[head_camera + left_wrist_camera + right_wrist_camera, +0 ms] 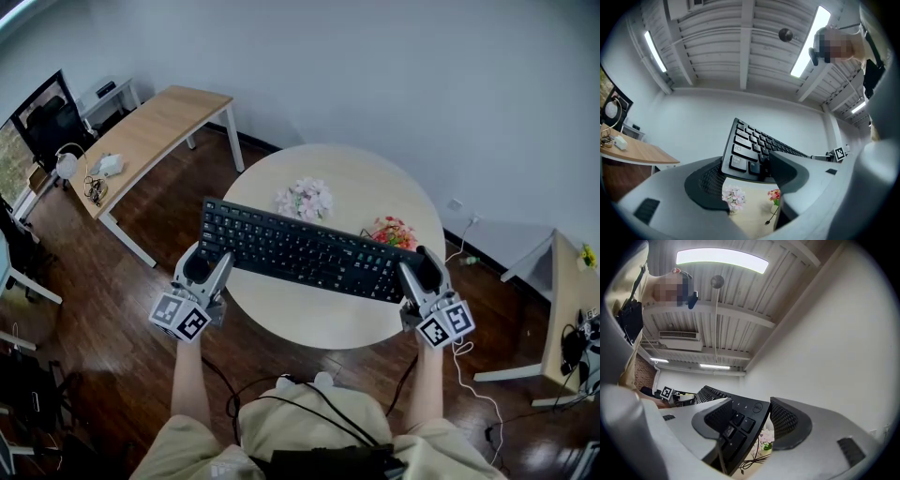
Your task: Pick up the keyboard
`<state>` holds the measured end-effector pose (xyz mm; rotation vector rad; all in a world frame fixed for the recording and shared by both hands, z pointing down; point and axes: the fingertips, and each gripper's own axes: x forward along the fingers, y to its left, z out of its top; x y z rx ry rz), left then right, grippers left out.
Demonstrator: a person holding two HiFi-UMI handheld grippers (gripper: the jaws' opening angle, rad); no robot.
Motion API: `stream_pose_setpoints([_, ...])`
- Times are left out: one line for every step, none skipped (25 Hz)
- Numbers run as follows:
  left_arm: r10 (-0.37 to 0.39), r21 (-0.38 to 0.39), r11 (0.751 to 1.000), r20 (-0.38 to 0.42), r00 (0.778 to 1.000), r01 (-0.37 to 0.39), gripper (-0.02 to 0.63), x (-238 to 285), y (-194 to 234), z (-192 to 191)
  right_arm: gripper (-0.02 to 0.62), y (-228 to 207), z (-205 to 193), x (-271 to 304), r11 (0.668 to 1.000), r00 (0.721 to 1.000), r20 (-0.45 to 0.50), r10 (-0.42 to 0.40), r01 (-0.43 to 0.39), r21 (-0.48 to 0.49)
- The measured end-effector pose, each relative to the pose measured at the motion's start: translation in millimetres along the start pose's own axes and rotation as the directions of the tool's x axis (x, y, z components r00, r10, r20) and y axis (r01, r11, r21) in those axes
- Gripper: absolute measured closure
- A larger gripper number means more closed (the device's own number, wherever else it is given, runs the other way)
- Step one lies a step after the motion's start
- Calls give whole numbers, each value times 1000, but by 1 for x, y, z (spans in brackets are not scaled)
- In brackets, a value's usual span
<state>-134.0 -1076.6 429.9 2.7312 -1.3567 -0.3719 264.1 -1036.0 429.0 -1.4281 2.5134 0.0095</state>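
The keyboard (300, 251) is black and full-size, with a number pad at its right end and a small round logo on that end's far corner. It hangs clear of the table (328, 333), keys facing up, over the table's near half. Its length runs from 10 o'clock to 4 o'clock. The left gripper (211, 261) clamps its left short end, and the right gripper (415, 272) clamps its right short end.

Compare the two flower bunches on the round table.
The pale bunch is pink-white; the red bunch is red with green leaves. In the head view the pale bunch shows beyond the keyboard's middle, the red bunch beyond its right end. Both stand on the round table.
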Motion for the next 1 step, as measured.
stream_pose_setpoints([0, -2, 1000, 1, 1000, 0, 336, 0, 0, 0, 337, 0, 1, 0, 1000, 1000, 1, -1, 1, -2])
